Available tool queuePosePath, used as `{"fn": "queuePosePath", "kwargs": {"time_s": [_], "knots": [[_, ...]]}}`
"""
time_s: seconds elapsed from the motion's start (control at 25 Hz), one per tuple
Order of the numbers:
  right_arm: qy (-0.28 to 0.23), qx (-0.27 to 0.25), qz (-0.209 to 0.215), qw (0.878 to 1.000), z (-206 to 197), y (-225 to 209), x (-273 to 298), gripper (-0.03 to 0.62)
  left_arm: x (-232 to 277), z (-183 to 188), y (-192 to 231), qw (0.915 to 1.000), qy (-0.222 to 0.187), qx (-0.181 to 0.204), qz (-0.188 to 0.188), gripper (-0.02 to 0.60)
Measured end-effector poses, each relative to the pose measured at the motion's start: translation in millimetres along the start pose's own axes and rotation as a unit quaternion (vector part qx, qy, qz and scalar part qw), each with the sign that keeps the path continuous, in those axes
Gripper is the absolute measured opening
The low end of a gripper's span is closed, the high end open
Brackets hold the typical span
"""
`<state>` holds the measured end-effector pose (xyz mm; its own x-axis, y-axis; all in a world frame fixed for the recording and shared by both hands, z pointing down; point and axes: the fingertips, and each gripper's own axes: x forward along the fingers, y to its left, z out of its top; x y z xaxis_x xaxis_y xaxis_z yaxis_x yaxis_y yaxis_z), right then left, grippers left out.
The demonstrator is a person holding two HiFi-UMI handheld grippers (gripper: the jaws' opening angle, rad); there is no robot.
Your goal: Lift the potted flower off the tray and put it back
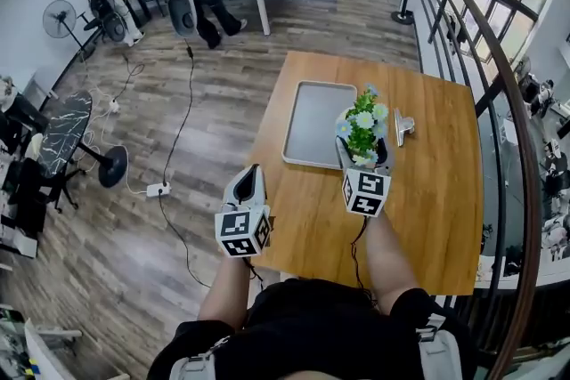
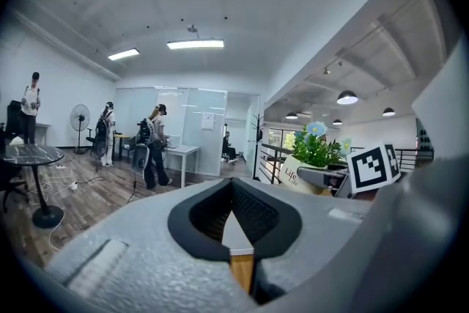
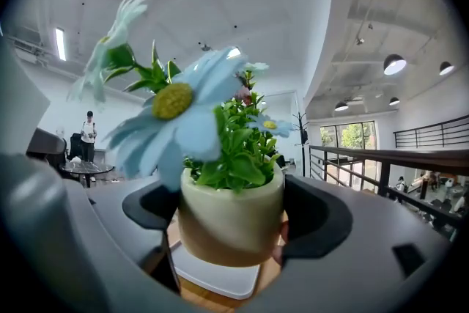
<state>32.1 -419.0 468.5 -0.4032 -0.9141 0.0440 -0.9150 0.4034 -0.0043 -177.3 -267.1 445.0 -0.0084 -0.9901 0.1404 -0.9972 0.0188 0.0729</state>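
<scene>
Potted flower [image 1: 362,131] tight between right tongs [image 1: 363,154], beside tray [image 1: 313,116]; left tongs [image 1: 251,178] closed, empty.

- One potted flower [image 1: 363,131].
- One grey tray [image 1: 316,122].
- One wooden table [image 1: 436,182].
- Two handheld grippers: the left gripper [image 1: 253,178] and the right gripper [image 1: 365,157].
- One small metal object [image 1: 403,125].
- One standing fan [image 1: 60,16].
</scene>
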Motion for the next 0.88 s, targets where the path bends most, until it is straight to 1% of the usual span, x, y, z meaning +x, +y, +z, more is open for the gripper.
{"fn": "queuePosePath", "kwargs": {"time_s": [0.2,0.4,0.68,0.88], "knots": [[0.028,-0.003,0.016,0.999,-28,15,26,0.445,-11,-13,21,0.9994,0.018,-0.002,0.030,0.015],[0.062,0.005,0.021,0.998,-67,17,50,0.445,-14,-31,33,0.9979,0.040,-0.005,0.051,0.015],[0.121,0.006,0.013,0.993,-145,19,85,0.445,-5,-67,55,0.9943,0.080,-0.011,0.070,0.015],[0.169,0.012,0.008,0.985,-200,23,101,0.445,-2,-83,66,0.9915,0.103,0.002,0.080,0.015]]}}
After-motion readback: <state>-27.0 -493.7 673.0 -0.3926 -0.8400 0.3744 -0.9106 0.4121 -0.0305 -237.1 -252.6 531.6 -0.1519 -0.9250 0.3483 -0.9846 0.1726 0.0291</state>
